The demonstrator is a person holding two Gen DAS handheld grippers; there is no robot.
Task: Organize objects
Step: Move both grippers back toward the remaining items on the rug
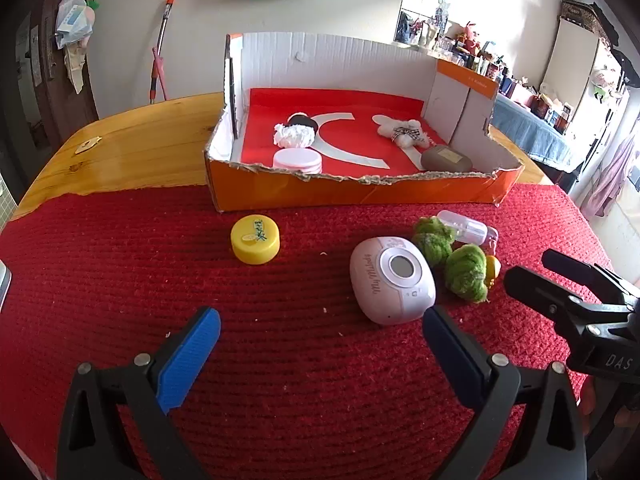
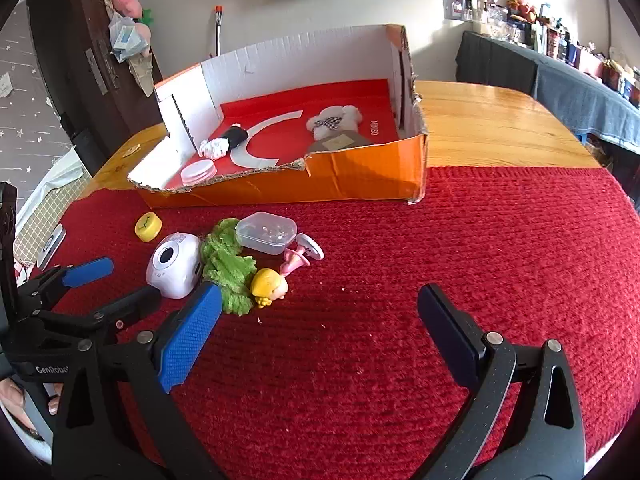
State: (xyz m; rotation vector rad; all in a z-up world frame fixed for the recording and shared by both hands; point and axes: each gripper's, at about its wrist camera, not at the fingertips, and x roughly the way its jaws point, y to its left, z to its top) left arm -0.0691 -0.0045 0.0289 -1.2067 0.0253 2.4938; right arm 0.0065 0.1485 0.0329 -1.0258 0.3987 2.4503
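Loose objects lie on the red mat (image 1: 280, 360) in front of an orange cardboard box (image 1: 360, 192). From the left: one yellow cap (image 1: 255, 239) with green writing too small to read, one white oval device (image 1: 392, 280) with faint lettering, one green fuzzy piece (image 2: 228, 268), one clear plastic case (image 2: 266, 232), and one yellow-haired pink doll (image 2: 276, 278). Inside the box sit four items and the print "MINISO". Left gripper (image 1: 320, 354) and right gripper (image 2: 320, 340) both hover with jaws spread wide, holding nothing.
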